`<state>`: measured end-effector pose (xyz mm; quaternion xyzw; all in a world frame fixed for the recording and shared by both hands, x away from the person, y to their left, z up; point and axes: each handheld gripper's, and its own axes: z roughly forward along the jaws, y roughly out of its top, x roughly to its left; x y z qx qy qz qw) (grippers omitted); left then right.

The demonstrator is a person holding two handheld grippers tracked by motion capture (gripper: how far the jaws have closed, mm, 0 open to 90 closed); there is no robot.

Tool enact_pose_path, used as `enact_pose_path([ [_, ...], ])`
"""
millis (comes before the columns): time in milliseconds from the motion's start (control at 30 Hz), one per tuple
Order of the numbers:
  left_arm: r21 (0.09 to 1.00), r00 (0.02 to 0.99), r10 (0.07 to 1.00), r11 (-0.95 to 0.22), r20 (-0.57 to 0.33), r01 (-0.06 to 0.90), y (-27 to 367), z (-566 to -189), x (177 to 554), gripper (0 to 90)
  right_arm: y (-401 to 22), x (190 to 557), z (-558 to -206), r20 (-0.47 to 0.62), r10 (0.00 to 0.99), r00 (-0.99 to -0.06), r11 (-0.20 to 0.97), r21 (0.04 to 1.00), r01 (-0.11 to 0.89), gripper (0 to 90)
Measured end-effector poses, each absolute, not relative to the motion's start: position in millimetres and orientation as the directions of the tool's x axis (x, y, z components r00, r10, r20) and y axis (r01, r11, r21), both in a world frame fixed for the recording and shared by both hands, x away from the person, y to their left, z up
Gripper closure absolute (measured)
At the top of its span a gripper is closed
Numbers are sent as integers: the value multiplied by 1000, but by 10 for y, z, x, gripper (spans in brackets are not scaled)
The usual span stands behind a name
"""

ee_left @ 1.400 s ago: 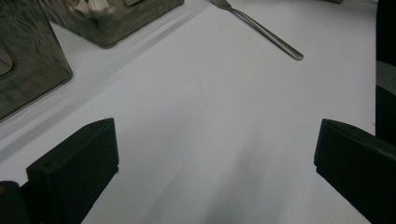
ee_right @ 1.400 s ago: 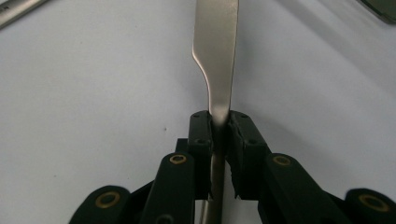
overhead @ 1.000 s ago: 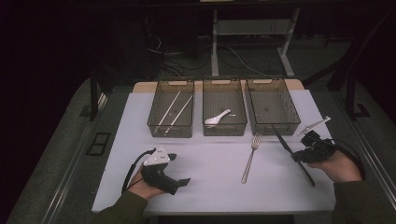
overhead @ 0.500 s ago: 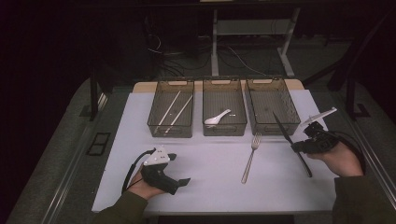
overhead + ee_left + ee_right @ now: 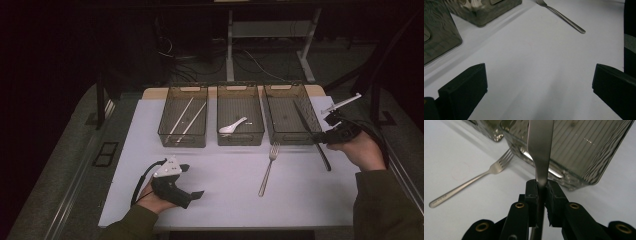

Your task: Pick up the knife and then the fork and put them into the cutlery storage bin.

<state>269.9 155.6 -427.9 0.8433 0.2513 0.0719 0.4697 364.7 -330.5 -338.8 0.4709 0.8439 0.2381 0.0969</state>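
Right gripper view: the right gripper (image 5: 541, 185) is clamping a knife (image 5: 540, 147) at the narrow neck of its blade, jaws pinched tight on the metal, blade running up and away over the near wall of the right bin (image 5: 584, 150). In the high view the knife (image 5: 311, 134) is slanting across that bin's (image 5: 291, 114) front right corner, its dark handle trailing down toward the mat (image 5: 300, 200), its tip reaching over the bin's open top. Gripping near the middle is likely keeping the long knife balanced while it is being tipped in.

The fork (image 5: 267, 170) is lying loose on the mat between the two hands, tines toward the bins, apparently waiting its turn.

The left gripper (image 5: 192, 181) is resting low by the mat's near left, jaws standing wide with nothing between them, seemingly parked out of the way.

The middle bin (image 5: 240, 114) is holding a white spoon (image 5: 232, 126); the left bin (image 5: 183, 116) is holding chopsticks (image 5: 186, 117). One kind per bin, so the knife's bin looks deliberate.
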Motion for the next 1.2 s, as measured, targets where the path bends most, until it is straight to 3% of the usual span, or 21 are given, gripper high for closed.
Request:
enact_pose_path([
  [467, 829, 866, 486, -431, -118, 355, 1557, -4275, 2698, 0, -3219, 4107, -3110, 52, 857, -513, 425, 492, 760, 800],
  [1200, 835, 866, 482, -416, -135, 362, 1569, -4279, 2707, 0, -2970, 4770, -3061, 32, 862, -505, 435, 464, 772, 800],
])
